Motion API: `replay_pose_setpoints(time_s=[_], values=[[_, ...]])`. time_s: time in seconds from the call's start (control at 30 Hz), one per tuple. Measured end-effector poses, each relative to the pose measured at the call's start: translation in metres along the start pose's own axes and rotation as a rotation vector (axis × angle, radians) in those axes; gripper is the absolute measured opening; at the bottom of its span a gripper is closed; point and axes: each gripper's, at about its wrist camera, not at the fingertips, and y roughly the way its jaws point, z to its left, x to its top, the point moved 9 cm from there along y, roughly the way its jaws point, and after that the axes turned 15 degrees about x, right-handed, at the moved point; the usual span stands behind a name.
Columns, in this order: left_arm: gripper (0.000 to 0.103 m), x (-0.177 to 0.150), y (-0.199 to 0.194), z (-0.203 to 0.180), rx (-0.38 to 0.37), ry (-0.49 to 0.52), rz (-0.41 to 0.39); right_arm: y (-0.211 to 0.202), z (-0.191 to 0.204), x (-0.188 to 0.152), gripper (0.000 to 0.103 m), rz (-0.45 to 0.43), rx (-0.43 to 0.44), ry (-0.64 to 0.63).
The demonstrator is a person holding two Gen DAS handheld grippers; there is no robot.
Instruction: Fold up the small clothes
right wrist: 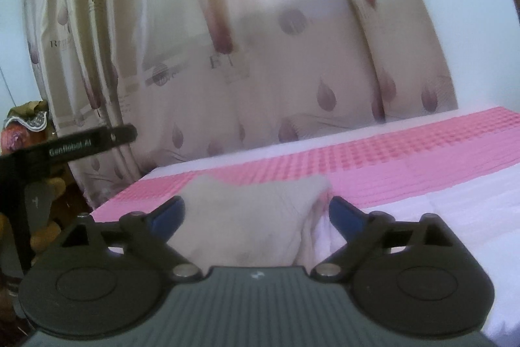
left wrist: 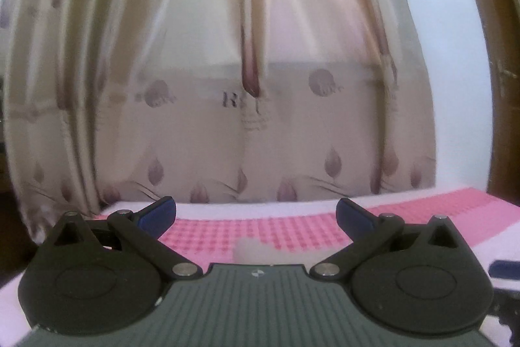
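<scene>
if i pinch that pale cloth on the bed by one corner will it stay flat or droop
The pale cloth would likely droop: it looks soft and wrinkled, with a limp raised corner. Probably light. On the pink bedspread it may drag and bunch rather than slide.

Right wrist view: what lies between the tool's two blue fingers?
A pale folded cloth on the pink bed cover; the open fingers do not press it.

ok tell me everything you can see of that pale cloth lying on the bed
The pale cloth is a small off-white or beige garment, soft and slightly creased, lying flat on the bed where the pink checked cover meets the plain pale part. Its far edge shows two raised corners with a dip between. It looks partly folded, though blur hides the details. It lies below and ahead of the open right gripper, whose blue pads do not press on it. The left wrist view shows only a blurred bit.
</scene>
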Motion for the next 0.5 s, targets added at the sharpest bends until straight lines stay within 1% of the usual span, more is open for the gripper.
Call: replay_pose_setpoints(time_s=[0.07, 0.2, 0.23, 0.27, 0.33, 0.4, 0.5], values=[[0.103, 0.002, -0.008, 0.001, 0.007, 0.010, -0.007, -0.005, 0.004, -0.001, 0.097, -0.001, 0.006, 0.006], [0.103, 0.006, -0.026, 0.002, 0.005, 0.027, -0.052, -0.014, 0.007, 0.000, 0.097, -0.003, 0.004, 0.002], [0.103, 0.007, -0.029, 0.003, -0.003, 0.019, -0.054, -0.016, 0.009, -0.001, 0.097, -0.004, 0.005, 0.000], [0.103, 0.008, -0.033, 0.003, -0.029, 0.001, -0.049, -0.018, 0.011, -0.002, 0.097, 0.001, 0.004, -0.004], [0.103, 0.008, -0.037, 0.002, -0.089, -0.032, -0.017, -0.020, 0.013, -0.003, 0.097, 0.012, -0.003, -0.012], [0.103, 0.006, -0.038, 0.003, -0.139, -0.071, 0.041, -0.023, 0.017, -0.004, 0.097, 0.012, -0.006, -0.015], [0.103, 0.003, -0.038, 0.005, -0.153, -0.112, 0.089, -0.027, 0.020, -0.004, 0.097, 0.016, -0.009, -0.018]])
